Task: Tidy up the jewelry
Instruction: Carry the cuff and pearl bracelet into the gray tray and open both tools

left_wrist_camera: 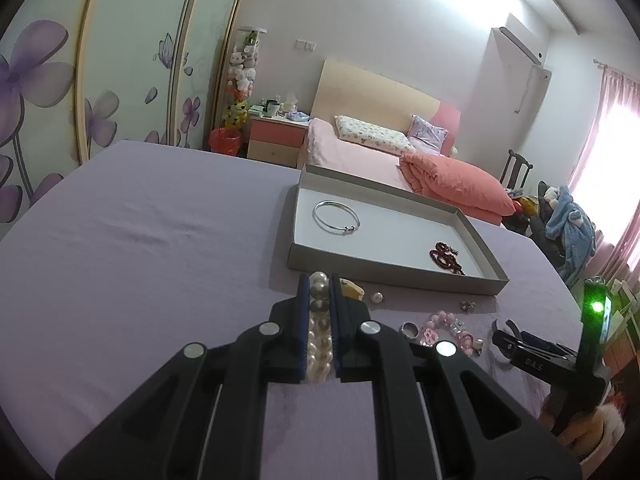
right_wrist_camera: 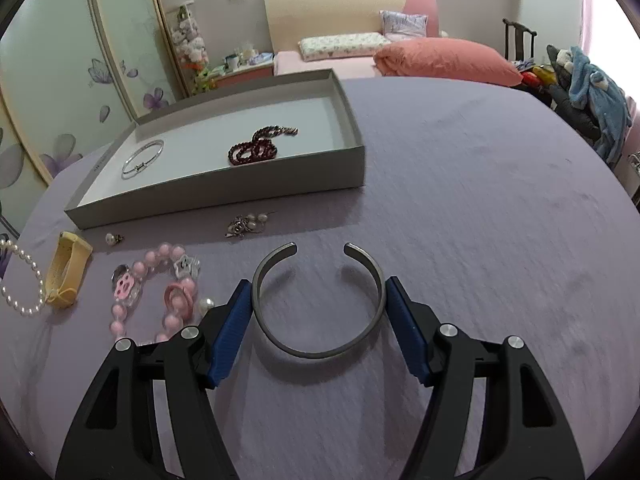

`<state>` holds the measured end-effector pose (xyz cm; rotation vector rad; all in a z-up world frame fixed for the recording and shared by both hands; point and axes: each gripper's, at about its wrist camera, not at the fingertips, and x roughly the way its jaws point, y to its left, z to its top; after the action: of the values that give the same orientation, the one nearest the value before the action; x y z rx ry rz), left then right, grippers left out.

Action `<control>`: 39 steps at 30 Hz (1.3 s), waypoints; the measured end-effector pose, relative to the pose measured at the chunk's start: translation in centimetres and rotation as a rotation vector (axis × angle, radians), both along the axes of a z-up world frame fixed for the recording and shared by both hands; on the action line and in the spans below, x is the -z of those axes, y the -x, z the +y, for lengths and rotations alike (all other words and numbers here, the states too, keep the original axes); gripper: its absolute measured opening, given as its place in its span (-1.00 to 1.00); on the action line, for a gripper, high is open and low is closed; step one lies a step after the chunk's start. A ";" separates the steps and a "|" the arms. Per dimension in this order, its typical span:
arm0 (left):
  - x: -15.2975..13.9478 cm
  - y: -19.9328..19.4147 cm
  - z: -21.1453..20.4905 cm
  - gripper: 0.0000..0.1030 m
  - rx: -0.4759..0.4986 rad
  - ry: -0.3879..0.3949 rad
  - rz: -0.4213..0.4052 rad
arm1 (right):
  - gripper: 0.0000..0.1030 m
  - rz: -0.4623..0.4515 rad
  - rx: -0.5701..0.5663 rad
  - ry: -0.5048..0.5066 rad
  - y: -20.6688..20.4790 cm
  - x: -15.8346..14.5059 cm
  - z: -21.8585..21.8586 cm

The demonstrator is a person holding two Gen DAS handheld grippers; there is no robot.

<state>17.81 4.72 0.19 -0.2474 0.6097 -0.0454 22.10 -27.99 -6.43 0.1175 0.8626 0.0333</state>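
Note:
My left gripper (left_wrist_camera: 320, 282) is shut on a white pearl strand (left_wrist_camera: 320, 332), which runs between its blue pads; the strand's free loop (right_wrist_camera: 24, 280) shows at the left edge of the right wrist view. My right gripper (right_wrist_camera: 319, 281) grips a grey open cuff bangle (right_wrist_camera: 316, 350), one pad against each side, and the cuff's shadow falls on the purple cloth below. A grey tray (right_wrist_camera: 216, 200) with a white floor lies beyond, holding a thin silver bangle (right_wrist_camera: 142, 159) and a dark red bead bracelet (right_wrist_camera: 256, 148). The left wrist view shows the same tray (left_wrist_camera: 392, 276) ahead.
Loose pieces lie on the cloth in front of the tray: a yellow band (right_wrist_camera: 66, 272), a pink bead bracelet (right_wrist_camera: 156, 292), a small pearl earring (right_wrist_camera: 112, 238), a charm cluster (right_wrist_camera: 246, 224) and a ring (left_wrist_camera: 410, 328). A bed (left_wrist_camera: 360, 152) stands behind the table.

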 end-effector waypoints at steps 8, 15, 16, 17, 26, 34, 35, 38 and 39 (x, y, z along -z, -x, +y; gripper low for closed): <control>-1.0 1.3 -0.2 -0.80 0.006 -0.003 -0.023 | 0.30 -0.117 -0.010 -0.025 2.6 -2.5 -0.3; -1.9 2.3 -0.5 -0.80 0.011 -0.008 -0.047 | 0.30 -0.202 -0.037 -0.026 3.4 -4.7 0.4; -2.1 2.3 -0.6 -0.80 0.013 -0.008 -0.049 | 0.30 -0.211 -0.040 -0.029 3.4 -4.9 0.4; -2.2 2.4 -0.6 -0.80 0.014 -0.009 -0.052 | 0.30 -0.219 -0.044 -0.032 3.5 -5.1 0.4; -3.8 2.0 -1.0 -0.80 0.021 -0.032 -0.095 | 0.30 -0.362 -0.077 -0.013 4.0 -8.1 1.1; -5.9 0.1 -1.8 -0.80 0.042 -0.059 -0.153 | 0.31 -0.516 -0.089 0.001 3.0 -10.9 1.8; -6.2 -0.2 -1.8 -0.80 0.046 -0.060 -0.162 | 0.31 -0.533 -0.090 0.000 2.8 -11.2 1.8; -7.3 -1.4 -2.2 -0.80 0.058 -0.056 -0.188 | 0.31 -0.579 -0.098 0.001 2.3 -12.0 1.8; -7.4 -1.7 -2.2 -0.80 0.060 -0.056 -0.193 | 0.31 -0.598 -0.103 0.003 2.0 -12.3 1.9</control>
<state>19.47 2.48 7.63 -0.1685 0.4255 -0.1088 20.08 -26.04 5.86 0.0546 0.2707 0.1560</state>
